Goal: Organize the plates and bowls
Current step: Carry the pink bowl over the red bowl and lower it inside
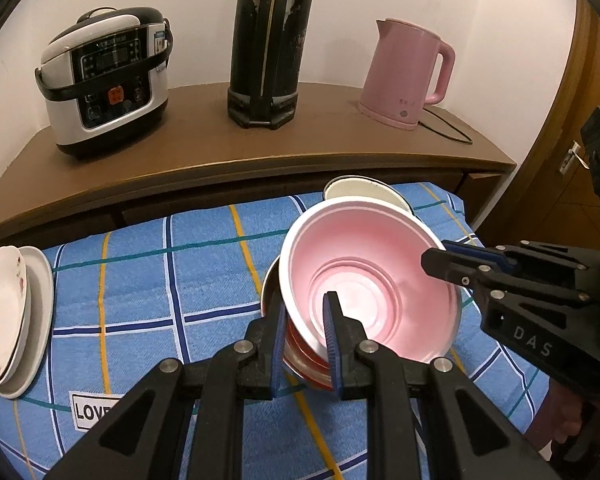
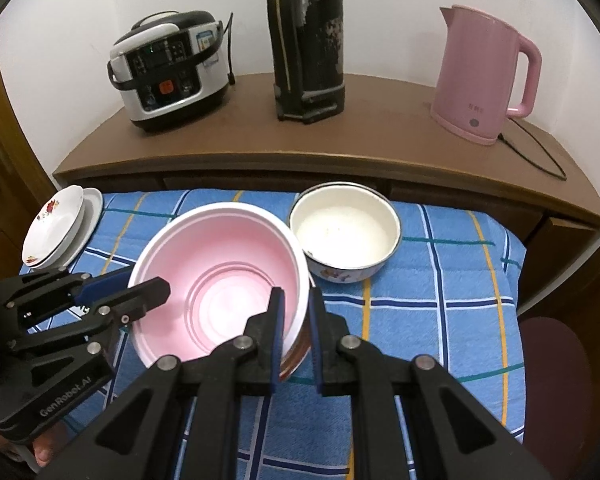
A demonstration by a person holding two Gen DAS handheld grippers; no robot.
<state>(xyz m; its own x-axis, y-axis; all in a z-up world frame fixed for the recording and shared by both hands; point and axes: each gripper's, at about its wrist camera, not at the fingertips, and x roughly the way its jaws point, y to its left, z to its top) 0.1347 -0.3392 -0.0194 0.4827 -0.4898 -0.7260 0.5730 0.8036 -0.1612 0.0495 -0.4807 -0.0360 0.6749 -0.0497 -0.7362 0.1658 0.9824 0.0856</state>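
Observation:
A pink bowl with a white rim (image 1: 364,276) (image 2: 220,264) sits tilted inside a steel bowl (image 1: 269,280) on the blue checked cloth. My left gripper (image 1: 305,304) (image 2: 156,286) is shut on the pink bowl's left wall, one finger inside and one outside. On the opposite wall my right gripper (image 2: 296,300) (image 1: 440,262) is shut the same way. Just behind stands a white enamel bowl (image 2: 344,232) (image 1: 360,188). A stack of white flowered plates (image 1: 4,312) (image 2: 56,224) lies at the cloth's left edge.
Behind the cloth runs a brown cabinet top (image 2: 380,140) with a rice cooker (image 1: 104,80), a tall black thermos (image 1: 268,44) and a pink kettle (image 2: 484,76) with its cord. A wooden door (image 1: 588,152) stands at the right.

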